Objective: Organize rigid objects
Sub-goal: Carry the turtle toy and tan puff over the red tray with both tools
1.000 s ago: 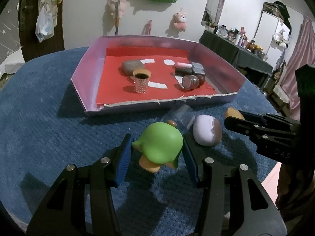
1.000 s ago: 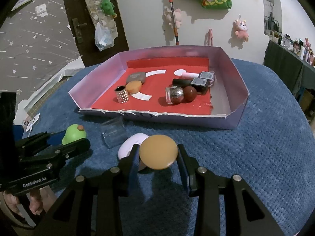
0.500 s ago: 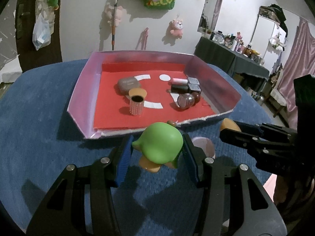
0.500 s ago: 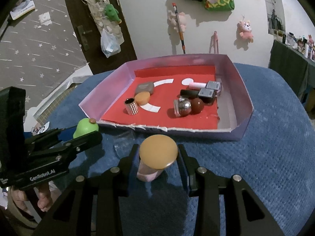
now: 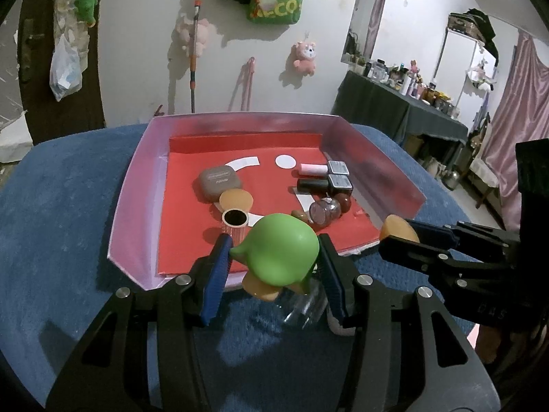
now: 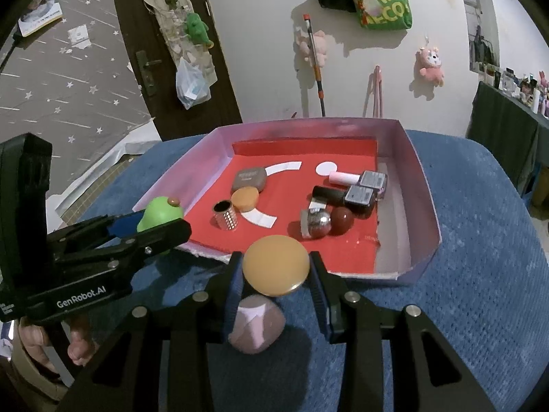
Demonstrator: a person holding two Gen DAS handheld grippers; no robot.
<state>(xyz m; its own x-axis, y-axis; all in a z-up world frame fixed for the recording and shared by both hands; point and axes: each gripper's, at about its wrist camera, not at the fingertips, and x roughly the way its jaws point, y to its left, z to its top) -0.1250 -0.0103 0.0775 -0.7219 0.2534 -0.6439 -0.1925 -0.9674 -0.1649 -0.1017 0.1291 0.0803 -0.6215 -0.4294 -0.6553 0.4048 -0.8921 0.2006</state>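
Observation:
My left gripper (image 5: 272,261) is shut on a green duck-like toy (image 5: 279,252) and holds it above the near rim of the pink tray (image 5: 133,185). It also shows in the right wrist view (image 6: 159,214). My right gripper (image 6: 276,274) is shut on an orange disc (image 6: 276,264), held just short of the tray's near rim (image 6: 405,273). A pale pink-white lump (image 6: 256,324) lies on the blue cloth under the right gripper. A clear plastic cup (image 5: 305,307) lies on the cloth under the left gripper.
The red-floored tray holds a brown case (image 5: 218,182), an orange disc (image 5: 236,199), a studded cup (image 5: 235,221), two nail polish bottles (image 5: 324,185), a metal ball (image 6: 315,223) and a dark red ball (image 6: 343,219). The blue cloth (image 6: 480,274) covers the table.
Both grippers rose and moved forward toward the tray with their objects. The pale lump and the clear cup, once ahead of the grippers, now lie beneath them.

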